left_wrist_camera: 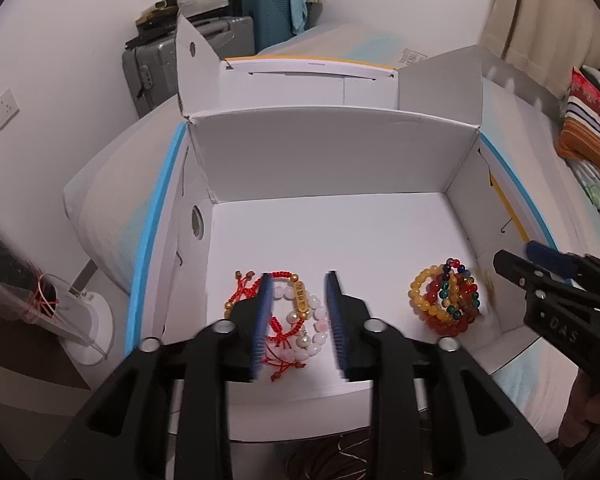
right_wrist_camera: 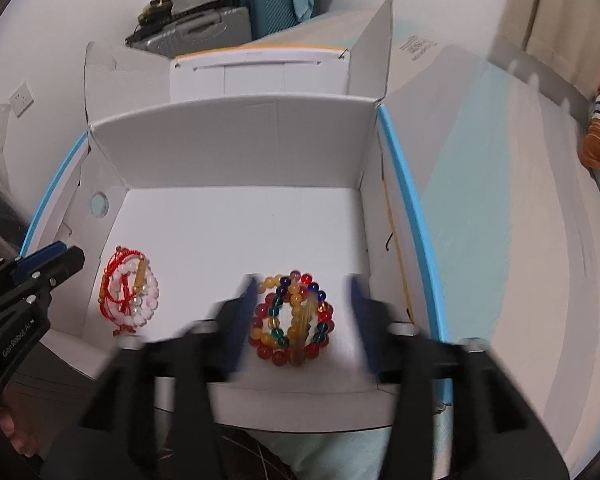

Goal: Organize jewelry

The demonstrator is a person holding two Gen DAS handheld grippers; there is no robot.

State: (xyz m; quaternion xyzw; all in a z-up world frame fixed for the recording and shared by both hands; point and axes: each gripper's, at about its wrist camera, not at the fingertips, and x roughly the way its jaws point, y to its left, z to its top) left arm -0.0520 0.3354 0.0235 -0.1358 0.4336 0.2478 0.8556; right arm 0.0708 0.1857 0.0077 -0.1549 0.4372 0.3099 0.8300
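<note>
White cardboard forms the open box [left_wrist_camera: 332, 152] that takes both lots of jewelry – its flaps are folded up and back, which leaves the floor free for access from above. One bundle, red cord bracelets with pale pink beads and a gold charm [left_wrist_camera: 296, 312], lies at the near left of the box floor; a second bundle, bead bracelets in yellow, red, teal and dark blue [right_wrist_camera: 294, 318], lies at the near right. The two are well apart, a layout that suggests sorting by type.

Left hand-held gripper [left_wrist_camera: 298, 322]: jaws parted, one on each side of the cord bundle, pads not seen pressing on it – judged released, not gripped. Right hand-held gripper [right_wrist_camera: 304, 320]: jaws wide, astride the bead bundle with clear space on both sides; blurred, yet nothing is clamped.

Readable marking: "GenRoboLAI" or similar on the left unit's body as seen from the right wrist view; "DAS" on the right unit from the left wrist view. A printed label [right_wrist_camera: 418, 45] behind the box is too small to read
</note>
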